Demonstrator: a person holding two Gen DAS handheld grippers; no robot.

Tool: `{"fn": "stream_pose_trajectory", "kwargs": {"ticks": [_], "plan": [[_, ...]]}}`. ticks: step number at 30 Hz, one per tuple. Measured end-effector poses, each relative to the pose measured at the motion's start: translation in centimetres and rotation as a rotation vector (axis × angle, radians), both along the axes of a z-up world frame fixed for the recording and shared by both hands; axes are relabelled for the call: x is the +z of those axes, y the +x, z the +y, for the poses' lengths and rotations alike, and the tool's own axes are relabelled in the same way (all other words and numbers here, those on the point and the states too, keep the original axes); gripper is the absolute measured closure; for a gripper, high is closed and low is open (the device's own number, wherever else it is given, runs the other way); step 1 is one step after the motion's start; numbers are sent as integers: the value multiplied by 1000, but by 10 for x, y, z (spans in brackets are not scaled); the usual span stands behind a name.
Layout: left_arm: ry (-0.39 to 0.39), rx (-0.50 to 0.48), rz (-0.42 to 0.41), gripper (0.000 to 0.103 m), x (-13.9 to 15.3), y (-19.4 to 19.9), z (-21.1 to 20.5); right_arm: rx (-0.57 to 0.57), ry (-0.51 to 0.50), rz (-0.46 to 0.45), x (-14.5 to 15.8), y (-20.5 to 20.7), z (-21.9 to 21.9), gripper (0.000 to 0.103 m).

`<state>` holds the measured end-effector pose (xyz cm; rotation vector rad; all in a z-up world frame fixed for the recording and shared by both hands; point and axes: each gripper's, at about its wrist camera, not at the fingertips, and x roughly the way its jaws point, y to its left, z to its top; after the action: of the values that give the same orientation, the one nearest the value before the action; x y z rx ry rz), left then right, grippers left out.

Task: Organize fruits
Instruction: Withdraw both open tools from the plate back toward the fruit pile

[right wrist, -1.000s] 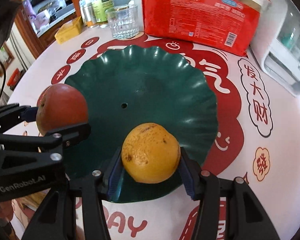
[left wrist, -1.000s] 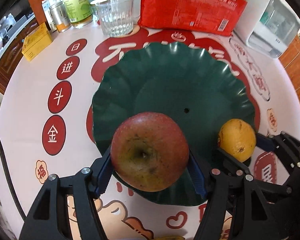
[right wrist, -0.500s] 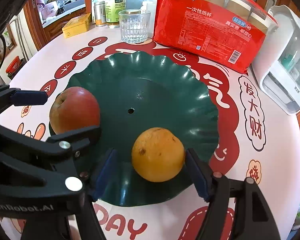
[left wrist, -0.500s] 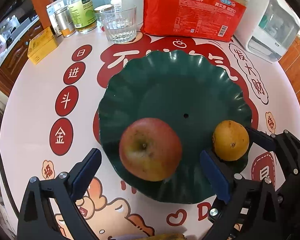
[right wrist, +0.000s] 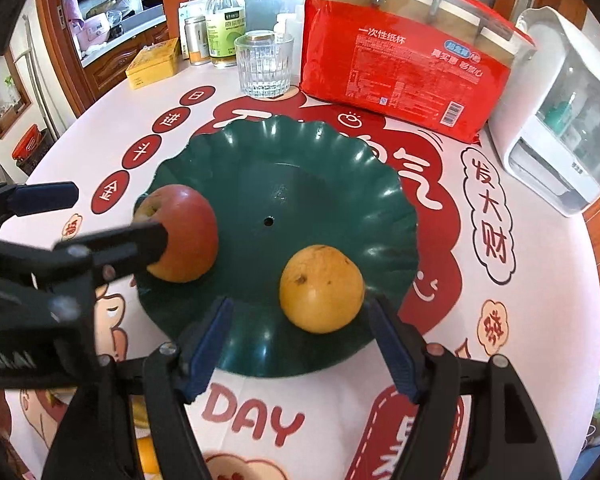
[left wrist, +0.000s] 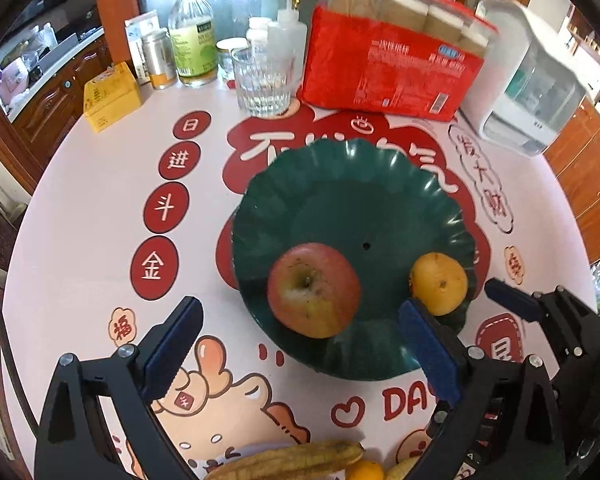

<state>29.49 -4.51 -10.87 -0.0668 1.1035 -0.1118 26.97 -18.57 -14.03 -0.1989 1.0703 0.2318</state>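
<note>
1. Fruits sit on the green scalloped plate (left wrist: 340, 184): a red apple (left wrist: 314, 290) on its near left part, an orange (left wrist: 439, 283) near its right rim, the two well apart.
2. Left gripper (left wrist: 300, 344): jaws wide, blue pads clear of the apple on both sides, nothing held.
3. Right gripper (right wrist: 306, 344): jaws part-open, pads flanking the orange (right wrist: 322, 288) without touching it; nothing held.
4. Plate rests on a round table (left wrist: 92, 216) with red-and-pink printed cover.
5. Behind the plate: ribbed glass (right wrist: 264, 64), red pack of paper cups (right wrist: 408, 76), white appliance (right wrist: 556, 120), yellow box (left wrist: 110, 96), bottle (left wrist: 191, 40).
6. Near table edge, left view: a banana (left wrist: 292, 460), partly cut off by the frame.
</note>
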Motion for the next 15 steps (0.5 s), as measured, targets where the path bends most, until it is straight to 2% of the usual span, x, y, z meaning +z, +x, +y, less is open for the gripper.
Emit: {"fn": "stream_pose_trajectory", "kwargs": {"ticks": [6, 11, 15], "plan": [[-22, 10, -57, 5, 27, -24, 14, -32, 42, -16, 24, -20, -3, 32], [-2, 16, -105, 5, 49, -49, 26, -51, 56, -77, 50, -44, -3, 31], [1, 2, -119, 5, 62, -71, 35, -79, 94, -86, 69, -62, -3, 31]]}}
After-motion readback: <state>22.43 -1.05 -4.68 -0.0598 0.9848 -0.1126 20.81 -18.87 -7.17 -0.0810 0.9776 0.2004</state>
